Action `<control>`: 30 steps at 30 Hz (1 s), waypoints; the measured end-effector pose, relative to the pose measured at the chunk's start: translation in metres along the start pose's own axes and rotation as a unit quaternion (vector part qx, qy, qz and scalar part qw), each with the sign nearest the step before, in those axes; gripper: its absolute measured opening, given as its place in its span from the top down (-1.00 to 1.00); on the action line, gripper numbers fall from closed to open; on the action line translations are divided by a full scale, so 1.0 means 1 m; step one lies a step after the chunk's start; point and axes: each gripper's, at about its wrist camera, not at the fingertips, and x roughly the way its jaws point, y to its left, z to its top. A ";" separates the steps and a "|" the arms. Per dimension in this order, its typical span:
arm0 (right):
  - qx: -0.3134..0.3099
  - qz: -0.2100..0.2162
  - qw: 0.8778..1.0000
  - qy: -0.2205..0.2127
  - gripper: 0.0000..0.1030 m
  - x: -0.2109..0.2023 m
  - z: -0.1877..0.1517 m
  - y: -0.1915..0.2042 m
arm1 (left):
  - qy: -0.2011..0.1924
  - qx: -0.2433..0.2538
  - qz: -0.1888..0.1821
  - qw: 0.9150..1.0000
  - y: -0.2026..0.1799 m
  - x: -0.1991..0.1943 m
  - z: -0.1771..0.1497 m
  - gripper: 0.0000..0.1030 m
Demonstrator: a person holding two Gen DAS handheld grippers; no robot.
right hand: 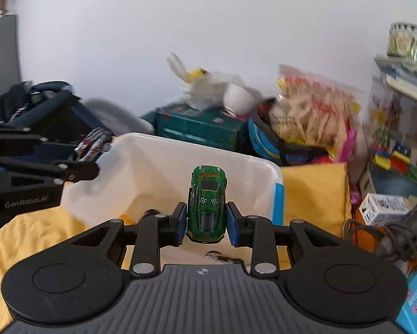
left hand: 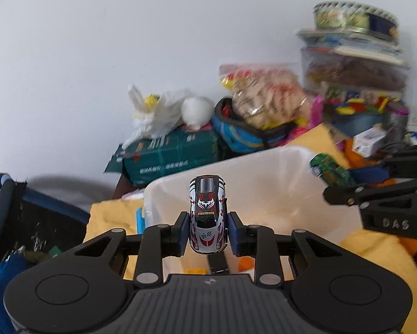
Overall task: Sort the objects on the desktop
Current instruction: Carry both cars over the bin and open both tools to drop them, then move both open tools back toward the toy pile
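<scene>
two toy cars are up off the worktop, one in each tool. the left tool (left hand: 207, 232) pinches a small silver, red and black die-cast toy racing car (left hand: 207, 213) by its sides between the blue pads, the car pointing away from the camera. the right tool (right hand: 206, 224) pinches a small green die-cast toy car with orange lettering (right hand: 207, 204) the same way, its blue pads against both flanks.

both cars hang in front of a white translucent plastic storage bin with a blue handle clip (right hand: 163, 172), which sits on a yellow cloth (right hand: 314, 194) covering the worktop. in the left wrist view the green car shows again at the right, near the bin's far right corner; in the right wrist view the silver car shows at the left, by the bin's left rim.

beyond the bin, against the white wall (left hand: 124, 55), stand a dark green cardboard box (left hand: 172, 156), a crumpled white plastic bag (left hand: 155, 111) on top of it, and a clear bag of beige snacks (left hand: 266, 94) to the right. far right is a blurred stack of boxes topped by a round tin (left hand: 353, 19).
</scene>
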 end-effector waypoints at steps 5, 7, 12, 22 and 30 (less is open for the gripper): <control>0.023 -0.018 0.999 0.033 0.36 0.030 0.004 -0.007 | 0.029 0.001 0.016 0.999 -0.004 0.033 -0.007 0.37; 0.026 -0.020 0.998 0.045 0.33 0.038 0.003 -0.007 | 0.042 0.004 0.019 0.999 -0.007 0.043 -0.010 0.36; 0.024 -0.019 0.999 0.040 0.10 0.035 0.001 -0.002 | 0.026 -0.005 0.015 1.000 -0.007 0.028 -0.013 -0.20; 0.005 0.026 0.999 0.018 0.09 -0.021 -0.024 0.008 | -0.018 -0.015 -0.018 1.000 0.001 -0.062 -0.050 -0.43; -0.010 0.081 0.990 0.114 0.08 -0.052 -0.117 0.036 | 0.079 -0.023 -0.064 0.995 -0.018 -0.097 -0.144 -0.43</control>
